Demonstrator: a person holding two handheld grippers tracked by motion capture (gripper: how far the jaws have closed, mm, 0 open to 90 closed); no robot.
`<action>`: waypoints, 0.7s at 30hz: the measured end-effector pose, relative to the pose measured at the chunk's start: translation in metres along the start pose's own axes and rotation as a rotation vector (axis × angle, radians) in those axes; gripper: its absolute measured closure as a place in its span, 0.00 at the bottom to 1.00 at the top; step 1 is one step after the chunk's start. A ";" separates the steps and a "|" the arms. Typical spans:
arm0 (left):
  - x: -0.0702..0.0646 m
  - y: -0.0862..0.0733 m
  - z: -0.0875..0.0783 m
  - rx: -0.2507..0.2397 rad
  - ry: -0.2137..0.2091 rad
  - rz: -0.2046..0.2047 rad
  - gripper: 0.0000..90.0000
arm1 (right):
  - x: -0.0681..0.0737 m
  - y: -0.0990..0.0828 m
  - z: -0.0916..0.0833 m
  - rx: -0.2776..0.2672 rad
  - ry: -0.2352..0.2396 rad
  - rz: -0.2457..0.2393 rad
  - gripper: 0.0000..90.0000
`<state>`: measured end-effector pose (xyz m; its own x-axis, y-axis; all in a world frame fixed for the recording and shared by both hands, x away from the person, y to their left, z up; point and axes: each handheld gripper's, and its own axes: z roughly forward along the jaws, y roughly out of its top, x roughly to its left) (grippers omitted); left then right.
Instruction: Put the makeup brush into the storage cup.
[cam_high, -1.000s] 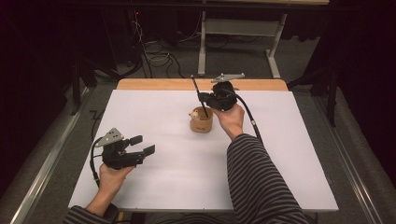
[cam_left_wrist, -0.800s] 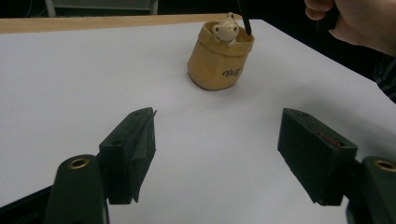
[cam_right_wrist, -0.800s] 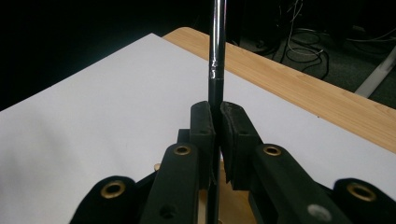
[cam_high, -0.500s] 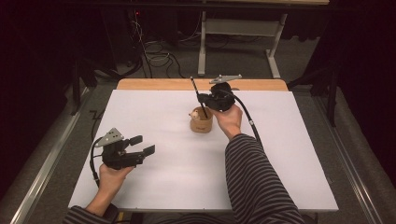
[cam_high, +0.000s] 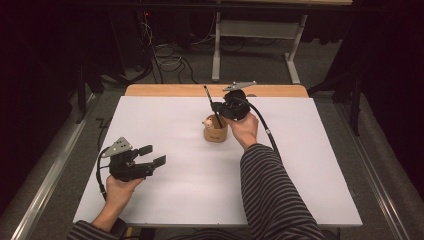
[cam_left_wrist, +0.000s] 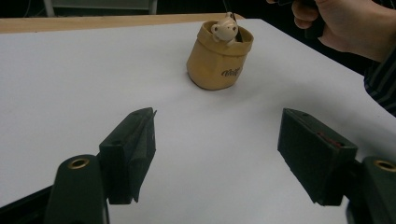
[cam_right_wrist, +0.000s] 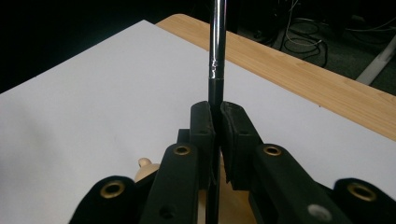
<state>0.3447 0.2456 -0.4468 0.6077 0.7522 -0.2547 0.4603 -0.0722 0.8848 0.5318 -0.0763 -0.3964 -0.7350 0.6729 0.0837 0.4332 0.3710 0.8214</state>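
Two grippers at a white table (cam_high: 310, 170). Right gripper (cam_high: 218, 108) far of centre, just above a tan pot-shaped holder (cam_high: 215, 131) with a small bear figure (cam_left_wrist: 225, 31) at its rim; jaws clamped together on a thin dark pen (cam_right_wrist: 216, 51), upper end tilted toward the far left, lower end down inside the holder. Left gripper (cam_high: 151, 155) near the left edge, well apart from the holder, pointing right, jaws wide apart with nothing between them. Holder upright near the table's middle, slightly toward the far side.
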 end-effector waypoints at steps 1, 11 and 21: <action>0.000 0.000 0.000 0.000 0.000 0.001 0.31 | 0.000 0.000 0.001 0.004 -0.001 0.002 0.95; 0.000 0.000 0.000 -0.003 -0.002 -0.002 0.31 | -0.001 -0.004 0.005 0.032 -0.006 -0.002 0.95; 0.000 0.000 0.000 -0.003 -0.001 -0.003 0.31 | -0.001 -0.008 0.008 0.052 -0.006 -0.001 0.95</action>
<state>0.3446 0.2460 -0.4468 0.6069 0.7518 -0.2578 0.4600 -0.0676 0.8854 0.5336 -0.0752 -0.4073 -0.7323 0.6764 0.0790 0.4592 0.4047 0.7908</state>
